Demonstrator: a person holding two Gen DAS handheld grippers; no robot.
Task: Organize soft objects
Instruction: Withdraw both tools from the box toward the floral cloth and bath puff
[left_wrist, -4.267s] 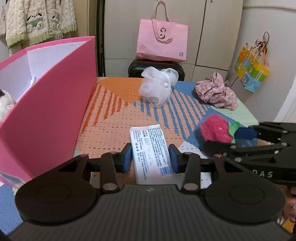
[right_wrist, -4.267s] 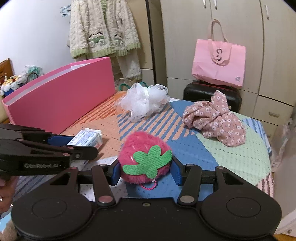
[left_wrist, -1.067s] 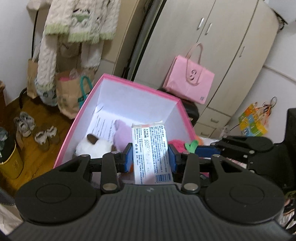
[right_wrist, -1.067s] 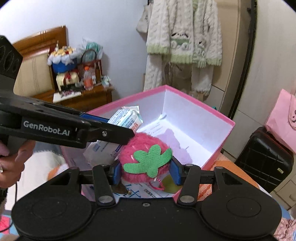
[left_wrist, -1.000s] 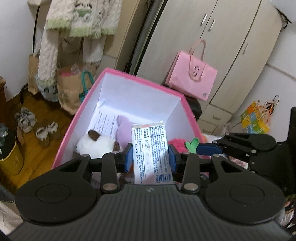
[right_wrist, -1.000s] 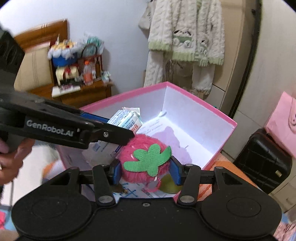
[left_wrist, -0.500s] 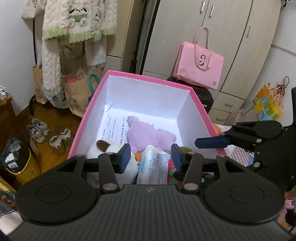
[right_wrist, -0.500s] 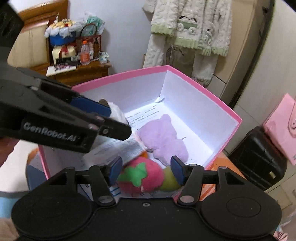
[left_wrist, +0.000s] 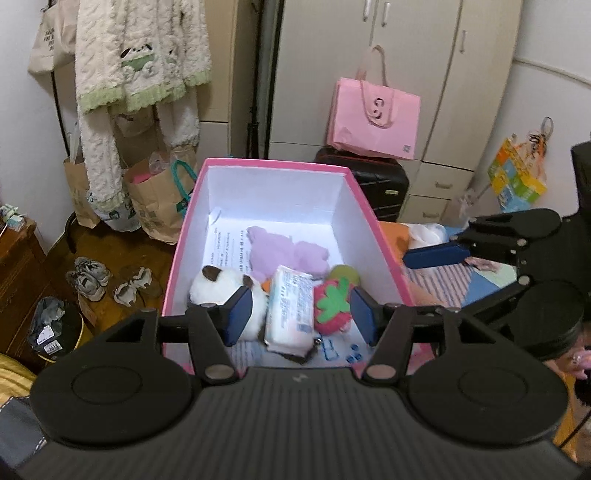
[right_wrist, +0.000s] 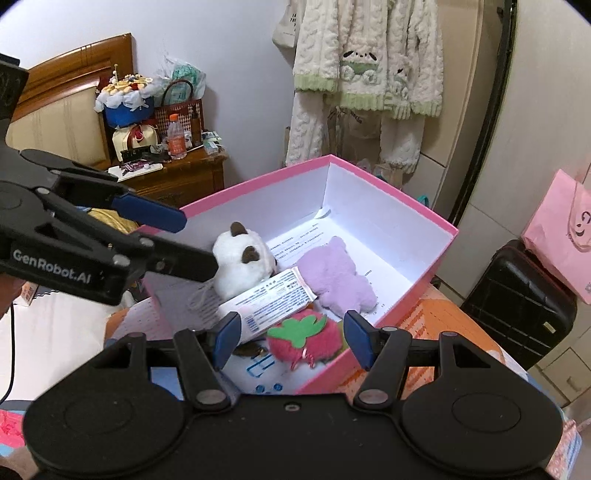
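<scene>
An open pink box (left_wrist: 373, 221) holds a white plush (left_wrist: 221, 282), a purple plush (left_wrist: 284, 251), a white tissue pack (left_wrist: 290, 306) and a red strawberry plush (left_wrist: 332, 304) with a green leaf. My left gripper (left_wrist: 301, 315) hangs above the box's near end, its jaws opening and nothing between the pads. In the right wrist view, my right gripper (right_wrist: 293, 341) also stands open and empty above the strawberry plush (right_wrist: 303, 338). The tissue pack (right_wrist: 269, 301) leans on the white plush (right_wrist: 240, 262). The left gripper (right_wrist: 177, 240) reaches in from the left.
The box sits on a patterned cloth (left_wrist: 443, 284), with a white mesh puff (left_wrist: 424, 232) to its right. Behind stand a black suitcase (left_wrist: 373, 181) and a pink bag (left_wrist: 373, 118). Paper bags (left_wrist: 155, 199) and shoes (left_wrist: 88, 280) are on the floor at left. A wooden nightstand (right_wrist: 177, 177) is nearby.
Both grippers opened. The tissue pack left the left gripper and the strawberry plush left the right one, and both now lie in the box. Both grippers rose and drew back.
</scene>
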